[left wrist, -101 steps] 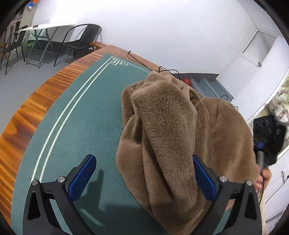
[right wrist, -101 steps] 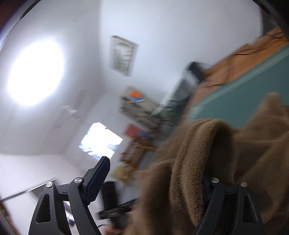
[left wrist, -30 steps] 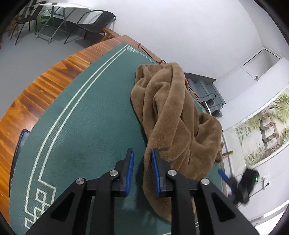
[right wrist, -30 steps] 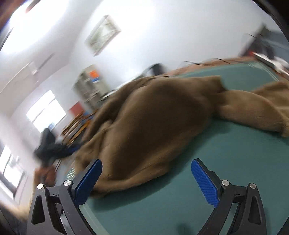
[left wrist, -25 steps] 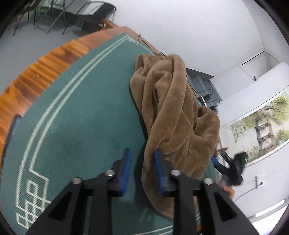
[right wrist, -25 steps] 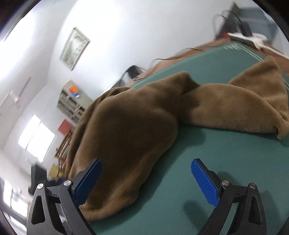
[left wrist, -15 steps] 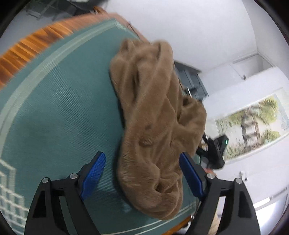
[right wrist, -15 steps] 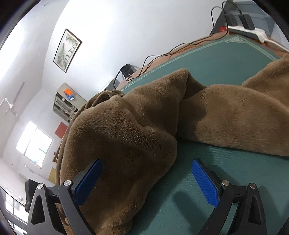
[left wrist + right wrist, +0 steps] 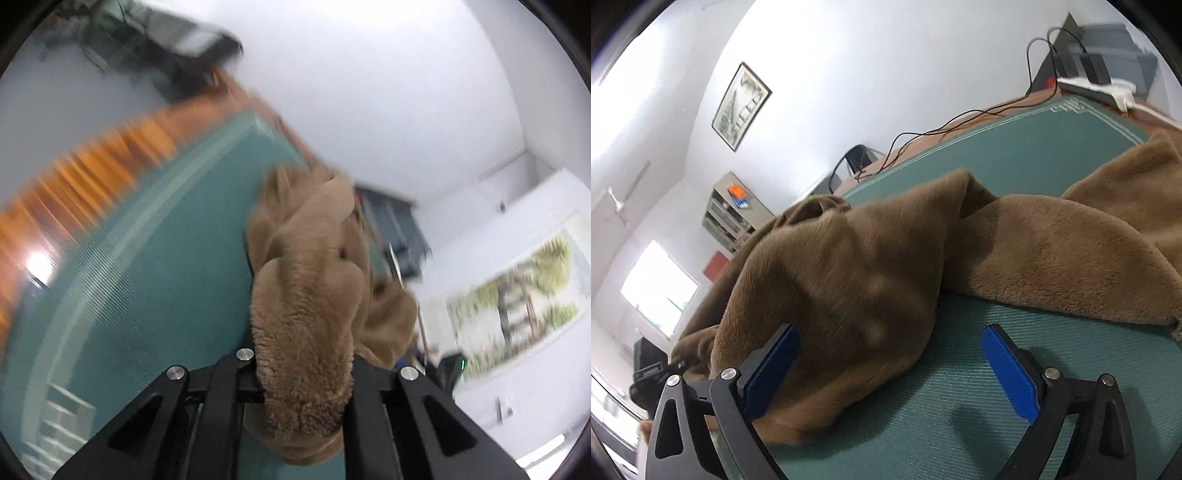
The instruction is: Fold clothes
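On my feed, the brown fleece garment [image 9: 923, 258] sprawls rumpled across the green ribbed mat [image 9: 1052, 369] on the bench, no neat fold showing (so most folding remains, I judge). My left tongs [image 9: 301, 369] clamp a plush, thick bunch; my right tongs [image 9: 890, 365] gape beside its near edge.

Left view heavily motion-blurred; right view sharper, bright window [image 9: 657, 291] glare seen at left, edges fisheye-warped, vignetted.
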Tool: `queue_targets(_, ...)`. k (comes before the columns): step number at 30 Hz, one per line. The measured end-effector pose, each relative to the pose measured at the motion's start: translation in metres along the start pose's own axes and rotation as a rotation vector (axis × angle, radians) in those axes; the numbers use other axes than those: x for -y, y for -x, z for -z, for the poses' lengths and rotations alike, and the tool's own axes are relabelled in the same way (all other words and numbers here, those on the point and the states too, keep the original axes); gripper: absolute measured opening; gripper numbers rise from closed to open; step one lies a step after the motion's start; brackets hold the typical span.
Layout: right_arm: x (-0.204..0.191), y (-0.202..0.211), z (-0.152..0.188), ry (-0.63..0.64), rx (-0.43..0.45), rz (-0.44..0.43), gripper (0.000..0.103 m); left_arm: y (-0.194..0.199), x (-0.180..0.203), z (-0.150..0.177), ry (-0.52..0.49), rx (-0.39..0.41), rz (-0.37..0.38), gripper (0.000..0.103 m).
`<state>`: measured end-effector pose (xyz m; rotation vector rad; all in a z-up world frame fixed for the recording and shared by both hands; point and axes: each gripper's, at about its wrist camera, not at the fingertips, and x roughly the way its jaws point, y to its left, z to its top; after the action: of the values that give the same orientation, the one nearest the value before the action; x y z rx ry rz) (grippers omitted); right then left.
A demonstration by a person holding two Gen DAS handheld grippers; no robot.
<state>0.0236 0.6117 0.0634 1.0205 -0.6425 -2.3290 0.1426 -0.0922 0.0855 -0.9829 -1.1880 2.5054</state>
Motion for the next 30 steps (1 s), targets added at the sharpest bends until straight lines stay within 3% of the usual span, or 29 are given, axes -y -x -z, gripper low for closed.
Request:
queue_targets(3,0.01,-0.004,0.0,-0.055,-0.011,-0.026,0.101,0.017,-0.005,-0.006,0.013,0.048,-0.012,0.012)
queue_targets(9,-0.001,-0.035,0.011,-0.093,-0.093,-0.125,0.101,0.014,-0.016,0.0,0.049,0.026,-0.012,0.012)
queue_targets(12,-0.013,-0.045,0.012,-0.069,-0.123,-0.079,0.101,0.008,-0.017,-0.009,0.07,0.022,-0.005,0.012)
queue_targets(17,-0.026,-0.071,0.005,-0.061,-0.1,-0.021,0.101,0.009,-0.031,-0.006,0.062,0.016,-0.02,0.012)
queue_targets(30,-0.102,-0.058,-0.015,-0.008,-0.038,-0.79,0.101,0.0,-0.058,-0.003,0.1,-0.015,-0.065,0.012)
